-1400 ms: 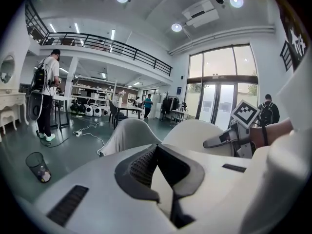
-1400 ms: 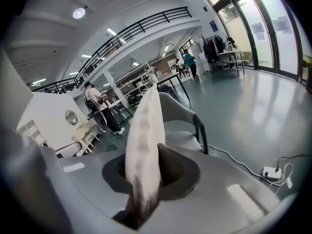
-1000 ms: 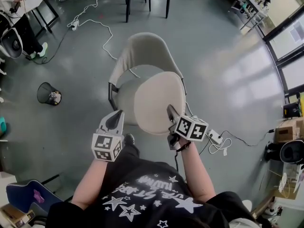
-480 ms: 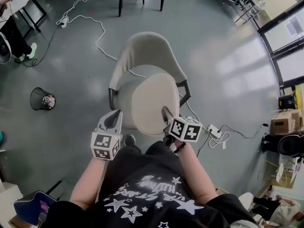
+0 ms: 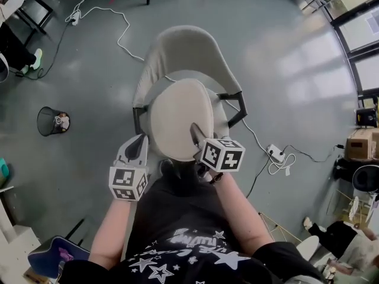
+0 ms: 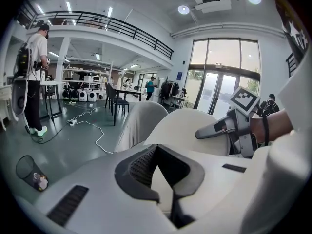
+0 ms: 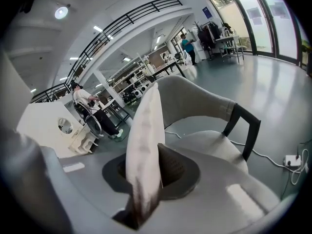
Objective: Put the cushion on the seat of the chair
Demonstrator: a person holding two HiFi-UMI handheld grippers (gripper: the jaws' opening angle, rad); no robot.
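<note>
Since the earlier frame, both grippers are lower and further forward, and the round beige cushion (image 5: 177,116) now covers most of the seat (image 7: 207,145) in the head view instead of hanging in front of it. Right gripper (image 5: 195,132): fingers (image 7: 174,167) clenched on the near rim of the cushion, which rises edge-on away from them in the right gripper view. Left gripper (image 5: 140,142): fingers (image 6: 138,164) pressed together with nothing between them, just beside the cushion's left edge, not holding it. Cushion is over the seat of the chair (image 5: 186,49), tilted, far edge towards the backrest (image 7: 195,99); whether it already touches the seat cannot be told. Judgement: lowering step, release not yet due. Risks: the hold is a single pinch on one rim, so the soft disc can sag or swing about that point and land skewed. Letting go while it is tilted would let it slide forward off the front of the seat onto the floor (image 5: 77,76). Its right side sits near the dark armrest (image 5: 238,110) and could hang up there, leaving the cushion propped rather than flat. The free left gripper is placed to steady the left edge if needed.
</note>
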